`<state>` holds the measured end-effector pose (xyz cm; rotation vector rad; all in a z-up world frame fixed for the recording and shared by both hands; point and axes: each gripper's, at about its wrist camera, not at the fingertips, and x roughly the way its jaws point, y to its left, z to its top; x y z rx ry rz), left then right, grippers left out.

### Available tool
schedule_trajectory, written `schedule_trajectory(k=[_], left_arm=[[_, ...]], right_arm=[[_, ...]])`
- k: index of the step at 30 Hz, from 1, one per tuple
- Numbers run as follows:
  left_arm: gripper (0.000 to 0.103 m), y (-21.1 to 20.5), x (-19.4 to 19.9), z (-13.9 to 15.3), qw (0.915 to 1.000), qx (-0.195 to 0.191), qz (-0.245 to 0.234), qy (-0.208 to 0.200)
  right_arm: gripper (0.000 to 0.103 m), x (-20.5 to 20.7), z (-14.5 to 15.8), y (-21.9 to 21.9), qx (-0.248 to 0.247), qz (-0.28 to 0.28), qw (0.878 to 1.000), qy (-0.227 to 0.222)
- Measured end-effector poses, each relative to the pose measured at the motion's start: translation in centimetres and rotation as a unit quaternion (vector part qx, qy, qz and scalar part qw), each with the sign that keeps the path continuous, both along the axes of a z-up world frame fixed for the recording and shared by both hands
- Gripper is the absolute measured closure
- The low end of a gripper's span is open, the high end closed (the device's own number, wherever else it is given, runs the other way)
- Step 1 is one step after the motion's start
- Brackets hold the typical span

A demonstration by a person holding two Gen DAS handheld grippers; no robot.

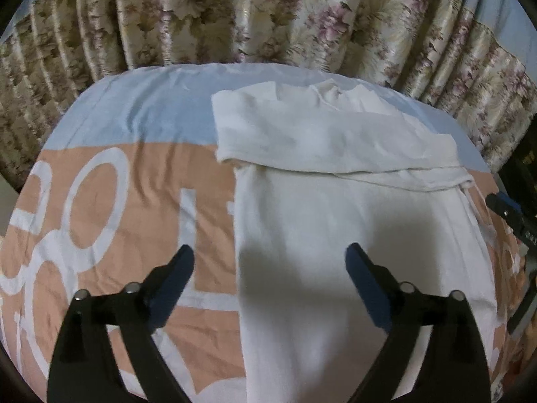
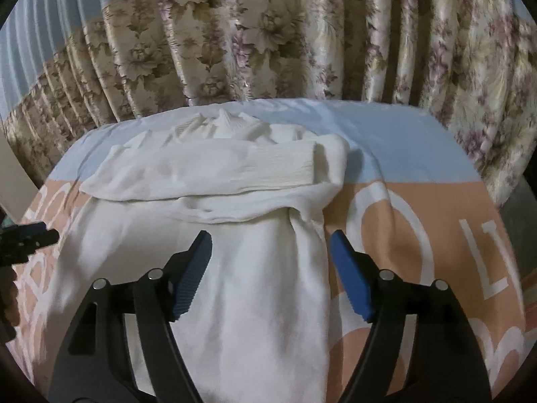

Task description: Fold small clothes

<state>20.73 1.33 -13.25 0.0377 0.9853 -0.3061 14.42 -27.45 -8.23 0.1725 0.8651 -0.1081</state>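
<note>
Left gripper [image 1: 270,262], angled down toward the bed, jaws spread wide with nothing between them; one blue pad hangs over the patterned sheet, the other over the garment. Right gripper [image 2: 271,247], likewise tilted down, jaws parted and empty above the garment's right side; its tip also shows at the right edge of the left wrist view. White garment [image 1: 352,218] lies flat on the bed sheet [image 1: 110,221], its long body running toward the cameras, its sleeves folded across the upper part so that a ribbed cuff [image 2: 288,168] rests near the right shoulder. The sheet is peach with large white letters and circles, with a pale blue band at the far end. Behind the bed hangs a pleated floral curtain [image 2: 268,33] in beige and mauve, under a pale blue strip. No containers are visible
</note>
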Motion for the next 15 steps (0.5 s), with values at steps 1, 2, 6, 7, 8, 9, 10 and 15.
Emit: schedule_trajectory(k=[1, 2, 6, 7, 8, 9, 10, 15], left_arm=[[0.010, 0.1, -0.1, 0.1, 1.0000, -0.001, 0.001, 0.000], [0.010, 0.2, -0.1, 0.2, 1.0000, -0.002, 0.002, 0.001], [0.010, 0.2, 0.2, 0.3, 1.0000, -0.001, 0.001, -0.002], [0.010, 0.1, 0.3, 0.2, 1.0000, 0.001, 0.000, -0.002], [0.010, -0.1, 0.7, 0.3, 1.0000, 0.002, -0.001, -0.003], [0.010, -0.3, 1.0, 0.3, 1.0000, 0.000, -0.003, -0.004], [0.010, -0.7, 1.4, 0.4, 1.0000, -0.005, -0.007, -0.004], [0.010, -3.6, 3.7, 1.1, 0.9990, 0.007, -0.037, -0.025]], right_arm=[[0.027, 0.1, 0.1, 0.1, -0.012, -0.001, 1.000, 0.000], [0.027, 0.1, 0.1, 0.1, -0.016, -0.002, 1.000, 0.001], [0.027, 0.3, -0.4, -0.8, -0.002, -0.007, 1.000, 0.010], [0.027, 0.4, -0.6, -1.0, 0.003, -0.008, 1.000, 0.014], [0.027, 0.8, -0.8, -1.2, 0.012, -0.010, 1.000, 0.016], [0.028, 1.1, -0.8, -1.2, 0.016, -0.011, 1.000, 0.016], [0.028, 1.5, -0.8, -1.2, 0.020, -0.010, 1.000, 0.016], [0.030, 5.4, -1.2, -0.6, 0.007, 0.011, 1.000, 0.016]])
